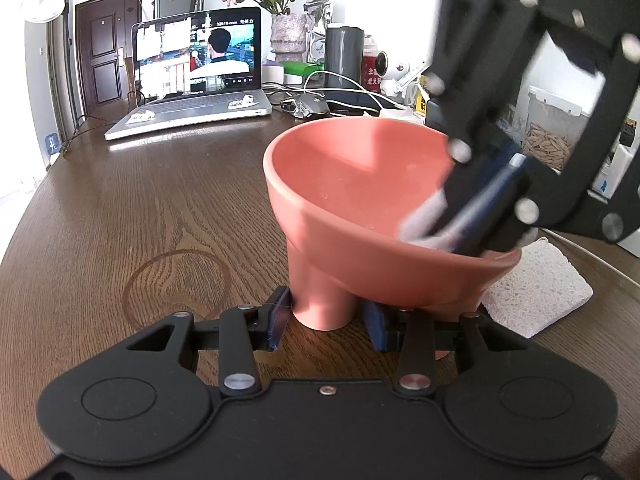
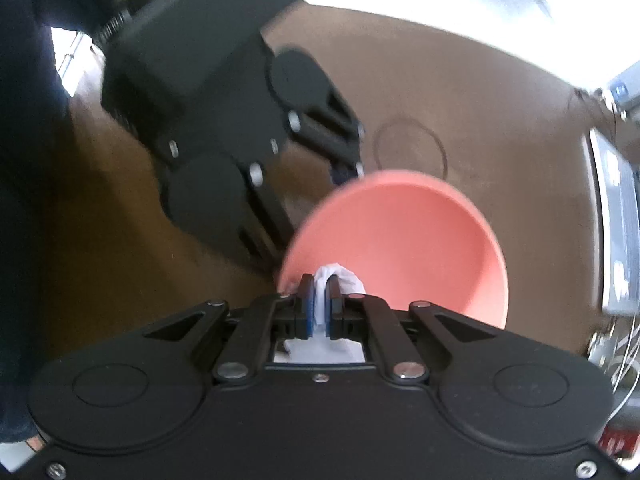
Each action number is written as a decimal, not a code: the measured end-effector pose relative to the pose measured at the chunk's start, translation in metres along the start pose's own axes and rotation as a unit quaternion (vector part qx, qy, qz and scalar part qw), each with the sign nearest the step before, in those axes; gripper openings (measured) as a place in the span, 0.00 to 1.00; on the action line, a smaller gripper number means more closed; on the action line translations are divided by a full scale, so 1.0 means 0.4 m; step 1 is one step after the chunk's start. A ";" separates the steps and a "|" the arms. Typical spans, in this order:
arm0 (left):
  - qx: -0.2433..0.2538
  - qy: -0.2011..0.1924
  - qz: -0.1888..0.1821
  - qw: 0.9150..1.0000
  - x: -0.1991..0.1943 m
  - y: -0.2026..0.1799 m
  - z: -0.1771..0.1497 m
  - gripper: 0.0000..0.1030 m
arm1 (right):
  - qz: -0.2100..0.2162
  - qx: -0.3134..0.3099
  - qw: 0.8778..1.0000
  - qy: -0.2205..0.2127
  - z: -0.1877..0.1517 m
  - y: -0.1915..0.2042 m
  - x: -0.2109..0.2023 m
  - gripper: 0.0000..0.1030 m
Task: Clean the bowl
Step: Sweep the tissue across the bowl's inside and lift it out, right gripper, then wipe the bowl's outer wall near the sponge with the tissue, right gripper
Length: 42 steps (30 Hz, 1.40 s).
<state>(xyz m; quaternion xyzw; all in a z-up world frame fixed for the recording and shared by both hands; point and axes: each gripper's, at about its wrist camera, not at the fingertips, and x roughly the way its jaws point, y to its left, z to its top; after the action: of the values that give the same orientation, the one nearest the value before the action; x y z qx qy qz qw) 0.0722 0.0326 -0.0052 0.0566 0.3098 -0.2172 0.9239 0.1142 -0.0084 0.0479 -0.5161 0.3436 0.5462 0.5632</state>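
A pink footed bowl [image 1: 352, 184] stands tilted on the wooden table [image 1: 140, 208]. My left gripper [image 1: 328, 316] is shut on the bowl's round foot, one blue pad on each side. My right gripper [image 1: 452, 224] reaches into the bowl from the right, shut on a white tissue [image 1: 420, 220] that touches the inner wall near the rim. In the right wrist view the right gripper [image 2: 320, 292] pinches the tissue [image 2: 340, 276] inside the bowl [image 2: 420, 240], with the left gripper [image 2: 344, 168] behind the bowl's far rim.
A white sponge [image 1: 536, 284] lies on the table right of the bowl. An open laptop [image 1: 192, 76], a mouse [image 1: 312, 104], a vase with flowers [image 1: 286, 36], cables and containers stand along the back. A ring mark [image 1: 176, 284] shows on the wood.
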 end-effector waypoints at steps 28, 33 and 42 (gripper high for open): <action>-0.001 0.000 -0.001 1.000 -0.002 -0.003 0.000 0.39 | -0.102 0.098 0.990 0.003 -0.123 -0.213 -0.063 0.04; -0.001 0.000 -0.001 1.000 -0.001 0.000 0.000 0.39 | -0.119 0.149 0.982 -0.011 -0.153 -0.237 -0.083 0.04; 0.000 0.000 0.000 1.000 0.000 0.003 0.002 0.39 | -0.127 0.197 0.971 -0.048 -0.163 -0.262 -0.109 0.04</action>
<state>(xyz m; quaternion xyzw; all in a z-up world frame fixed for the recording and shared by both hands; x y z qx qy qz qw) 0.0731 0.0333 -0.0048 0.0572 0.3101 -0.2170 0.9239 0.2202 -0.0686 0.0957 -0.4079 0.3483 0.4160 0.7343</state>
